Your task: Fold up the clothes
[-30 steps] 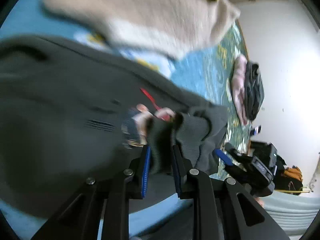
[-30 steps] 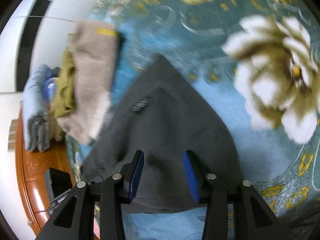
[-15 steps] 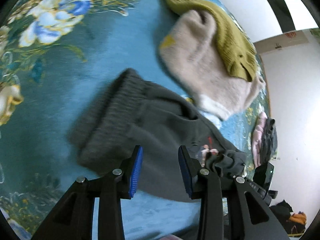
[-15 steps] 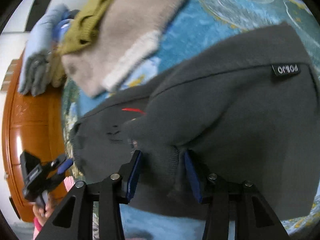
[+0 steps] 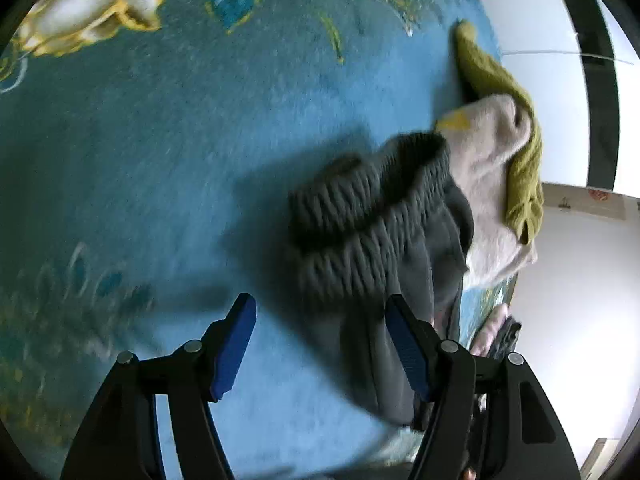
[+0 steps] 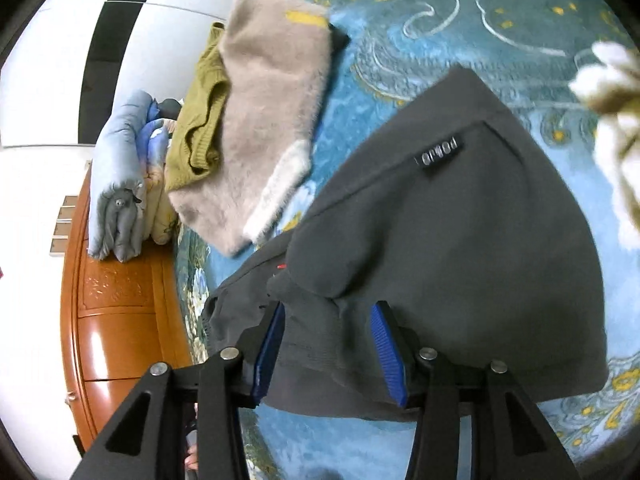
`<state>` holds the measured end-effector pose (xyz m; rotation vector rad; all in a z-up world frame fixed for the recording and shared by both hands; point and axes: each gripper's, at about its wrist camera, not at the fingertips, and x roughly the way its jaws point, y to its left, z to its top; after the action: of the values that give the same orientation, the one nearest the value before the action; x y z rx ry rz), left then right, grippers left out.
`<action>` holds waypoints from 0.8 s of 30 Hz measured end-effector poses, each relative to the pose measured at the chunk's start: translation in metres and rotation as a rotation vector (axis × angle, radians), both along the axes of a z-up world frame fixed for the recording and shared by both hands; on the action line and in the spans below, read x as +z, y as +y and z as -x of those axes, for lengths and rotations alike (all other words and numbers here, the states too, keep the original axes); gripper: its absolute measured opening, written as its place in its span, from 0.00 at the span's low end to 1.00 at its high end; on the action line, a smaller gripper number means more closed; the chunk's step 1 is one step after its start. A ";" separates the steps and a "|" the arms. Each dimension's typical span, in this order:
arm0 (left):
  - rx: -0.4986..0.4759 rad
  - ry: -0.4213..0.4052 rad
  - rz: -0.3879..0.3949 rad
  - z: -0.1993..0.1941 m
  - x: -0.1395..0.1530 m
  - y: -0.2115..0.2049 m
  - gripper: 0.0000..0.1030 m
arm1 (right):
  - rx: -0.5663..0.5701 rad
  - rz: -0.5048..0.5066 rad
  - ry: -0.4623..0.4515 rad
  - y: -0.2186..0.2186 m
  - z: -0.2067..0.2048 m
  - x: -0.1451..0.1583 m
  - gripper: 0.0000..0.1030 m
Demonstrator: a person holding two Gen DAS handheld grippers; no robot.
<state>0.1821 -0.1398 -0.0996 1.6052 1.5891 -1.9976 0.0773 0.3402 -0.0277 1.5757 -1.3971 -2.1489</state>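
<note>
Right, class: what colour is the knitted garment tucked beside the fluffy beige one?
Olive green knitted garment, clearest in the right wrist view, beside the fluffy beige one.

Before you spreads a teal floral bedspread [image 6: 460, 32] carrying the dark grey sweater [image 6: 460, 248], a beige fluffy garment [image 6: 272, 108] overlapped by an olive knit [image 6: 196, 120], and folded bedding [image 6: 120, 184] at its edge.

Dark grey sweater [image 6: 460, 240], teal floral bedspread [image 6: 500, 40]
</note>
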 end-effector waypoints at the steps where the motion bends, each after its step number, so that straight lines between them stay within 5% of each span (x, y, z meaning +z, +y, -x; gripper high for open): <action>1: 0.011 0.009 -0.005 0.003 -0.004 -0.001 0.66 | 0.003 0.003 -0.005 0.000 -0.001 -0.001 0.47; 6: 0.055 0.105 -0.071 0.019 -0.019 -0.002 0.66 | -0.005 -0.007 0.009 0.003 -0.006 0.002 0.47; 11: 0.090 0.103 -0.090 0.022 -0.024 -0.005 0.65 | -0.051 0.015 -0.001 0.009 -0.008 0.000 0.47; 16: 0.070 0.102 -0.054 0.026 -0.010 -0.007 0.44 | -0.073 0.032 0.004 0.011 -0.010 0.001 0.47; 24: 0.003 0.179 0.079 0.046 0.048 -0.010 0.37 | -0.093 0.056 0.029 0.015 -0.014 0.004 0.47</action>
<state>0.1359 -0.1494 -0.0511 1.4307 1.5461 -2.2284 0.0914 0.3552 -0.0237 1.4818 -1.5364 -2.1543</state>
